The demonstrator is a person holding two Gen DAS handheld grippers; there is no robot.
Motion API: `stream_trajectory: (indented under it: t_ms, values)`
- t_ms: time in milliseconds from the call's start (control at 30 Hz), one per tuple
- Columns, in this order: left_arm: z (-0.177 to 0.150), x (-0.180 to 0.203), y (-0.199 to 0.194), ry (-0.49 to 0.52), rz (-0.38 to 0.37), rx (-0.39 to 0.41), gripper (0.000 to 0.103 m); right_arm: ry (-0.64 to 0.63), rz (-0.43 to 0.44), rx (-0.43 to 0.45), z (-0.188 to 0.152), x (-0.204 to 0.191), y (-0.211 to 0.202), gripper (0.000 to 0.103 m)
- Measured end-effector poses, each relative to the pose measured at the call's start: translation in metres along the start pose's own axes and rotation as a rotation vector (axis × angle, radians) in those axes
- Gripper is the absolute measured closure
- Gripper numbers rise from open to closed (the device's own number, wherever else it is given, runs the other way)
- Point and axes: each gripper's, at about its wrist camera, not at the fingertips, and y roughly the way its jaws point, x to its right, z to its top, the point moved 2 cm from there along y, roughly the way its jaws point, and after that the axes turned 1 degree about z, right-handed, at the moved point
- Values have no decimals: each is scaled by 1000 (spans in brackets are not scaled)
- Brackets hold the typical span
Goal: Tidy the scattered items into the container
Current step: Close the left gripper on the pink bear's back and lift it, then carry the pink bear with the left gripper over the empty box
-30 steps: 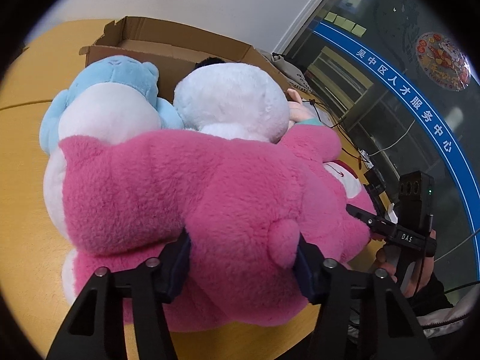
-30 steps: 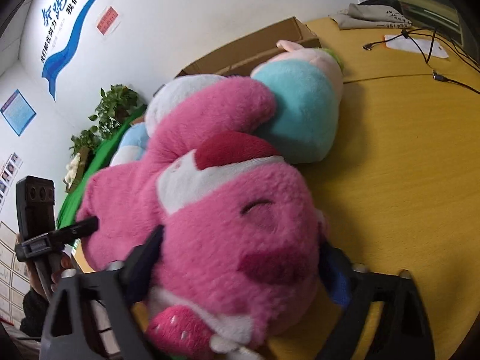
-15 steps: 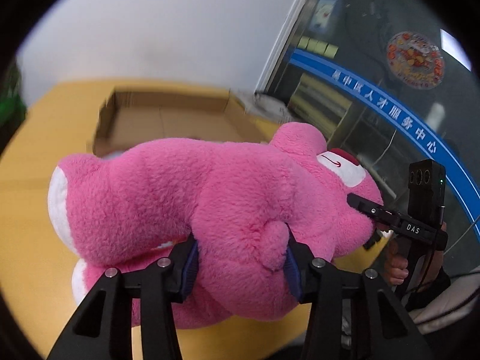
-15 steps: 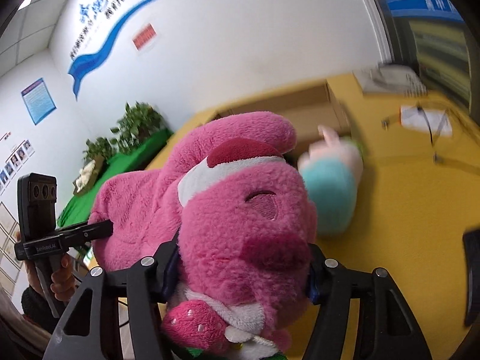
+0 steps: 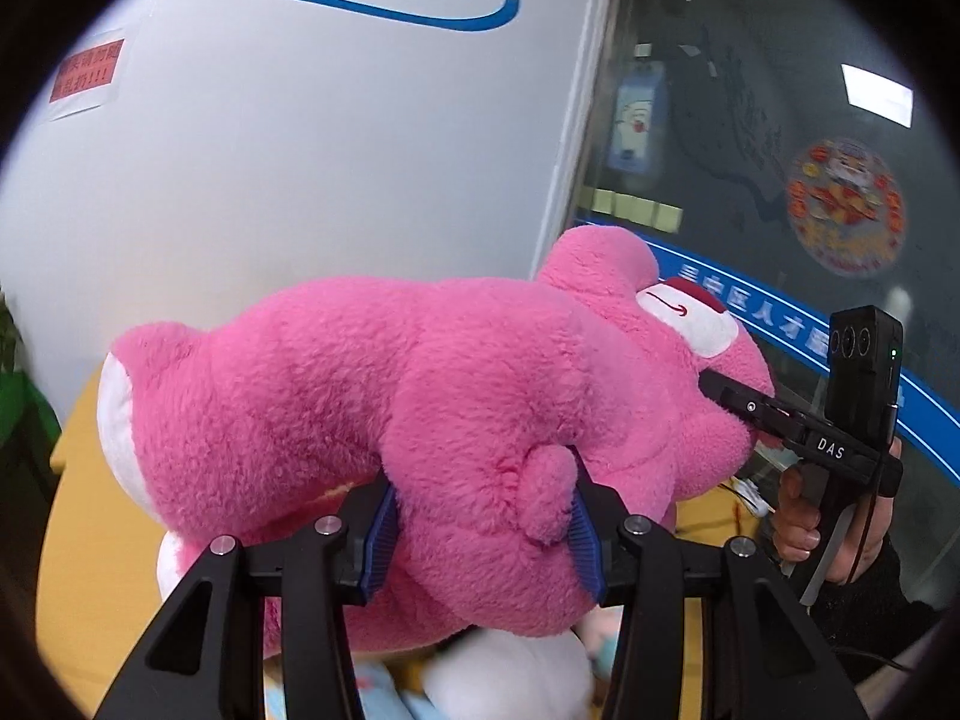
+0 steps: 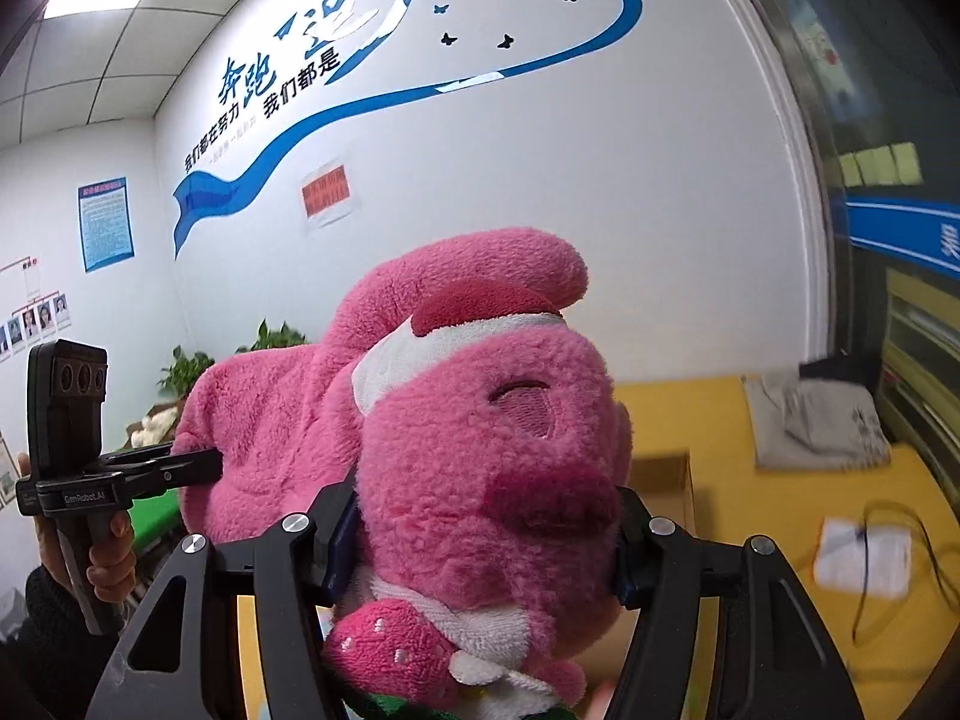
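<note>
The large pink plush bear [image 5: 420, 396] hangs in the air between your two tools. Your left gripper [image 5: 480, 531] is clamped on its rump, your right gripper [image 6: 480, 534] on its head. Below the bear, the white and blue plush toys [image 5: 510, 678] lie unpacked. The brown cardboard box [image 6: 666, 480] sits beyond the bear; nothing is shown inside it.

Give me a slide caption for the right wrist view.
Right hand-held gripper clamps the pink bear by its head, lifted above the table.
</note>
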Motion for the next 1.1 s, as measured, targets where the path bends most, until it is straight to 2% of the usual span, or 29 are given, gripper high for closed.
stream_trajectory:
  t_ms: [133, 267, 433, 500, 600, 667, 800, 867, 933, 1000, 1033, 1100]
  values:
    - [26, -37, 66, -50, 28, -62, 56, 39, -18, -31, 26, 32, 77, 35]
    - [13, -77, 143, -131, 28, -177, 56, 106, -55, -109, 16, 74, 152, 36]
    - [-31, -120, 246, -220, 27, -334, 56, 231, -111, -240, -41, 139, 235, 36]
    - [-59, -138, 287, -265, 33, -421, 56, 286, -137, -306, -68, 163, 260, 36]
    - [-96, -151, 328, -290, 43, -528, 58, 333, -196, -425, -115, 187, 291, 36]
    - [-109, -152, 338, -292, 19, -520, 58, 345, -236, -480, -134, 196, 299, 35]
    - [-109, -153, 342, -289, 3, -522, 54, 395, -239, -475, -138, 210, 292, 32]
    - [-108, -157, 348, -289, 16, -527, 48, 380, -255, -481, -136, 213, 300, 31]
    - [-101, -158, 353, -289, 62, -519, 30, 369, -267, -486, -138, 214, 307, 27]
    - [-97, -162, 355, -298, 93, -507, 19, 347, -266, -490, -138, 214, 314, 24]
    - [-94, -162, 355, -301, 97, -497, 18, 349, -257, -492, -138, 214, 313, 23]
    - [-86, -158, 335, -308, 95, -456, 19, 354, -243, -489, -132, 207, 303, 9]
